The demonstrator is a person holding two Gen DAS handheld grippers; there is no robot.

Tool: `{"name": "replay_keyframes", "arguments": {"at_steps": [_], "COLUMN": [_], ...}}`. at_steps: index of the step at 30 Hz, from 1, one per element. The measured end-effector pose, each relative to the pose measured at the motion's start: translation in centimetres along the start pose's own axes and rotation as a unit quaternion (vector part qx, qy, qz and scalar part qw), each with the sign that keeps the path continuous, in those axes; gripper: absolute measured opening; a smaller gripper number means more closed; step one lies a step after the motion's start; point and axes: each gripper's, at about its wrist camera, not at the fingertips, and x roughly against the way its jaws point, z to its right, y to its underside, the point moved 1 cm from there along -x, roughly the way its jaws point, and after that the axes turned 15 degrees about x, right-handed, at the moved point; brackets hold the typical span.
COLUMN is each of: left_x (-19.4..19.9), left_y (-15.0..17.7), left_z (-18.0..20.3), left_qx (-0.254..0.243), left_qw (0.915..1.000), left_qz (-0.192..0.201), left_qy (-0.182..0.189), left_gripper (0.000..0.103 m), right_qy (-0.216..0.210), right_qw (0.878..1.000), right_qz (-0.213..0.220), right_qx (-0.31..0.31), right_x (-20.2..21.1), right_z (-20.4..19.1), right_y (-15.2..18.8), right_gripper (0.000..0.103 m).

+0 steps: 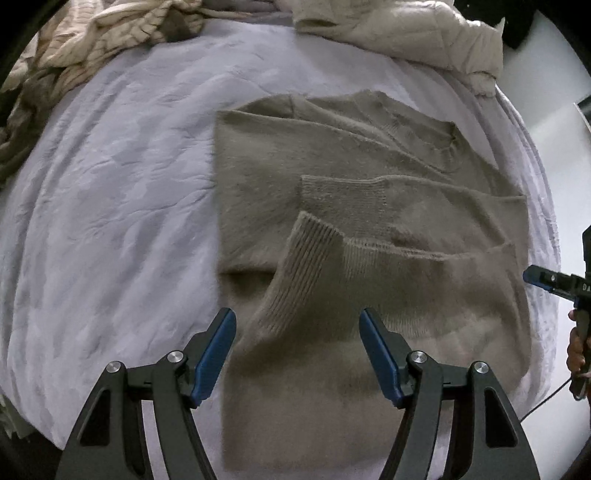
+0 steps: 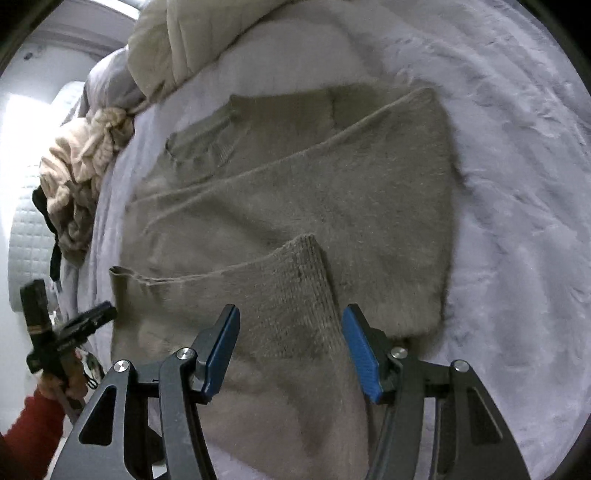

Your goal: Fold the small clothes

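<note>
- Two claws hover over a taupe knit sweater lying flat on the bed, sleeves folded across its body.
- Left claw: blue pads spread apart, nothing between them, above a ribbed cuff at 6 o'clock.
- Right claw: pads likewise apart and empty, over the cuff in its own view.
- Cream quilted duvet bunched at 1 o'clock; striped beige cloth heaped at 11 o'clock.
- Red sleeve at 8 o'clock in the right wrist view.
</note>
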Motion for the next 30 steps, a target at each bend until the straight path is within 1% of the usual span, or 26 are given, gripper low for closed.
{"name": "replay_keyframes", "arguments": {"at_steps": [4,6,7,8,9,10,11,12,14,16,17,18,19,21,23,24,26,28,30], "left_x": [-2.2,-2.5,-2.5,-2.5,-2.4,-2.4,-2.2,-2.0,-1.0,0.8,1.4,2.3,3.3,5.0,6.5,7.3,8.2,8.4,7.6], "left_y": [-0.7,-0.6,-0.5,-0.4,-0.3,-0.2,-0.1,0.1,0.3,0.3,0.2,0.0,-0.3,-0.8,-2.0,-2.9,-4.7,-6.4,-8.4], "left_z": [0.4,0.5,0.5,0.6,0.7,0.9,1.1,1.3,1.7,1.7,1.6,1.6,1.6,1.8,2.0,2.3,2.6,3.1,3.7], "left_qx": [0.001,-0.005,-0.01,-0.011,-0.012,-0.018,-0.024,-0.03,-0.04,-0.039,-0.037,-0.035,-0.035,-0.036,-0.038,-0.041,-0.044,-0.046,-0.044], "left_qw": [0.9998,0.9995,0.9994,0.9995,0.9997,0.9998,0.9997,0.9994,0.9981,0.9962,0.9954,0.9945,0.9934,0.9915,0.9889,0.9873,0.9848,0.9827,0.9819], "left_qz": [-0.011,-0.004,-0.002,-0.001,0.0,-0.005,-0.007,-0.005,0.0,0.01,0.014,0.02,0.029,0.046,0.067,0.079,0.098,0.116,0.127], "left_qy": [-0.014,-0.029,-0.033,-0.029,-0.02,-0.009,0.006,0.017,0.046,0.078,0.087,0.097,0.106,0.116,0.127,0.132,0.137,0.137,0.134], "left_gripper": [0.07,0.07,0.069,0.064,0.041,0.02,0.013,0.008,0.008,0.008,0.008,0.008,0.008,0.008,0.008,0.008,0.008,0.008,0.008], "right_qy": [0.01,0.016,0.021,0.035,0.049,0.061,0.085,0.098,0.14,0.168,0.184,0.208,0.221,0.256,0.274,0.276,0.287,0.288,0.282], "right_qw": [1.0,1.0,0.999,0.999,0.998,0.997,0.994,0.992,0.986,0.98,0.976,0.969,0.965,0.949,0.939,0.937,0.932,0.932,0.936], "right_qz": [-0.017,-0.014,-0.015,-0.018,-0.02,-0.022,-0.021,-0.013,0.005,0.021,0.031,0.045,0.052,0.073,0.092,0.097,0.113,0.121,0.12], "right_qx": [0.007,0.016,0.021,0.031,0.04,0.05,0.063,0.072,0.095,0.105,0.11,0.124,0.133,0.166,0.186,0.189,0.191,0.185,0.172], "right_x": [-1.6,-2.0,-2.0,-2.1,-2.1,-2.1,-1.7,-1.2,0.4,1.9,2.9,4.1,4.7,6.5,7.7,8.1,8.8,8.9,8.1], "right_z": [0.0,-0.7,-0.9,-1.3,-1.7,-2.1,-2.9,-3.4,-5.0,-6.2,-6.9,-8.0,-8.5,-10.3,-11.4,-11.5,-11.4,-10.9,-9.5], "right_y": [-0.1,-0.1,0.0,0.1,0.1,0.2,0.5,0.7,1.3,1.6,1.6,1.6,1.4,0.6,-0.9,-1.6,-3.9,-5.4,-7.6], "right_gripper": [0.063,0.063,0.061,0.058,0.035,0.006,0.006,0.006,0.006,0.006,0.006,0.006,0.006,0.006,0.006,0.006,0.006,0.006,0.006]}}
